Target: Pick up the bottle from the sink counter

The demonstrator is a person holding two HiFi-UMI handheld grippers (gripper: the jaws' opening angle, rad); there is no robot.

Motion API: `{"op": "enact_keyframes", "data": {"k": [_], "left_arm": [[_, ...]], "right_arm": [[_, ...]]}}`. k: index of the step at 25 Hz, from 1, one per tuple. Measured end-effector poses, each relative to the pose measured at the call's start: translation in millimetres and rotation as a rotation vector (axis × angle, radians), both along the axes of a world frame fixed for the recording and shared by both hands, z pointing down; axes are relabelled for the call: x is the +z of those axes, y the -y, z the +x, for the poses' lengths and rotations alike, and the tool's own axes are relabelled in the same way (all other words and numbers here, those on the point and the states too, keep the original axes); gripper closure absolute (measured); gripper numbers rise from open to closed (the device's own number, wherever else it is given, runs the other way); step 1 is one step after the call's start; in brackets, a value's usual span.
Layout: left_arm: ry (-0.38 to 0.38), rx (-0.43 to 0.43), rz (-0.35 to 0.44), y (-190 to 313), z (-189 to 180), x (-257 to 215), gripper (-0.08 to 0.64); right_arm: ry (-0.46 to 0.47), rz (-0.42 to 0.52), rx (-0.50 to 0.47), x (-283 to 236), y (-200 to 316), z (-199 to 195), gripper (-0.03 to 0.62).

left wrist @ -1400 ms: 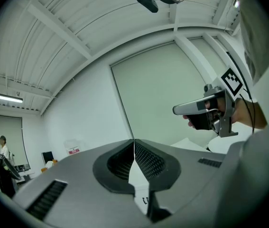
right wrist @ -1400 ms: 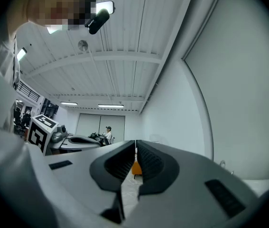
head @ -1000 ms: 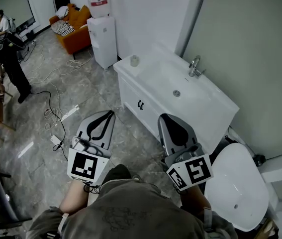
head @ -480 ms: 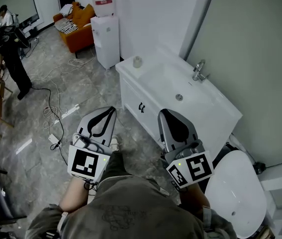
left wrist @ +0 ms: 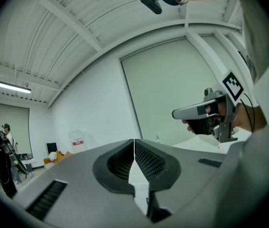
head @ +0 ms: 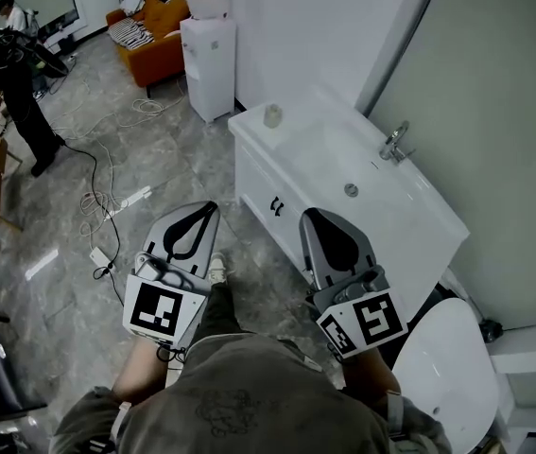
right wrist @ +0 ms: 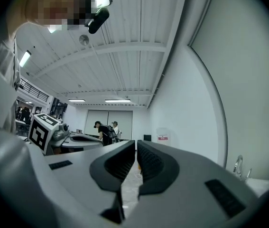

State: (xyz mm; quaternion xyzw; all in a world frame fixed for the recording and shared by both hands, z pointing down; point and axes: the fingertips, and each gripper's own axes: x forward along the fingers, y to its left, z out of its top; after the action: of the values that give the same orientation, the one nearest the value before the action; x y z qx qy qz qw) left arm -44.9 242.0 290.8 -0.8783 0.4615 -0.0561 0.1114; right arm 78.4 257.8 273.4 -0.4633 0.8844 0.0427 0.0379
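The head view looks steeply down from above the person's chest, close over the left gripper [head: 209, 212] at 7 o'clock and the right gripper [head: 313, 219] at 5, with the counter [head: 291, 154] farther off at 2. Each gripper view sits low and close behind its own jaws, facing about level across the room. The left one catches the right gripper at 2 o'clock, the right one catches the left gripper at 9, and all three share the cooler [head: 209, 41].

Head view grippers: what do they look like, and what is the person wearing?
Both the left gripper and the right gripper have grey tapering jaws lined with dark ribbed pads. Each carries a white cube with black square markers. The person wears a grey-olive short-sleeved shirt.
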Motion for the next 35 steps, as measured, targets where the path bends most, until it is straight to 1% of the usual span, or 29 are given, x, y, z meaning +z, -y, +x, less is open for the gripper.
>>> {"op": "enact_keyframes", "data": {"k": [1, 5, 9, 13, 17, 23, 28, 35], "left_arm": [[-0.01, 0.006, -0.002, 6.3, -1.9, -0.6, 0.543], [-0.004, 0.012, 0.009, 37.3, -7.2, -1.9, 0.543], [-0.011, 0.013, -0.001, 73.2, -16.5, -2.5, 0.543], [-0.01, 0.025, -0.016, 114.7, -24.0, -0.4, 0.543], [-0.02, 0.058, -0.04, 164.7, -31.1, 2.5, 0.543], [0.006, 0.096, -0.06, 244.0, -39.3, 7.5, 0.543], [0.012, 0.131, -0.086, 306.1, -50.1, 8.1, 0.543], [0.029, 0.195, -0.085, 381.9, -53.1, 4.3, 0.543]], "right_arm": [[0.0, -0.007, 0.002, 2.3, 6.7, -1.8, 0.558], [-0.006, -0.023, 0.002, 6.5, 36.9, -12.9, 0.557], [-0.01, -0.026, 0.0, 4.0, 71.2, -24.5, 0.558], [-0.014, -0.041, 0.01, 5.4, 113.0, -33.1, 0.558], [-0.021, -0.058, 0.025, 5.9, 162.1, -44.0, 0.558], [-0.013, -0.081, 0.076, 7.0, 241.4, -51.2, 0.558], [-0.007, -0.1, 0.12, 5.7, 300.0, -60.4, 0.558], [-0.006, -0.117, 0.178, 3.8, 372.0, -65.5, 0.558]]}}
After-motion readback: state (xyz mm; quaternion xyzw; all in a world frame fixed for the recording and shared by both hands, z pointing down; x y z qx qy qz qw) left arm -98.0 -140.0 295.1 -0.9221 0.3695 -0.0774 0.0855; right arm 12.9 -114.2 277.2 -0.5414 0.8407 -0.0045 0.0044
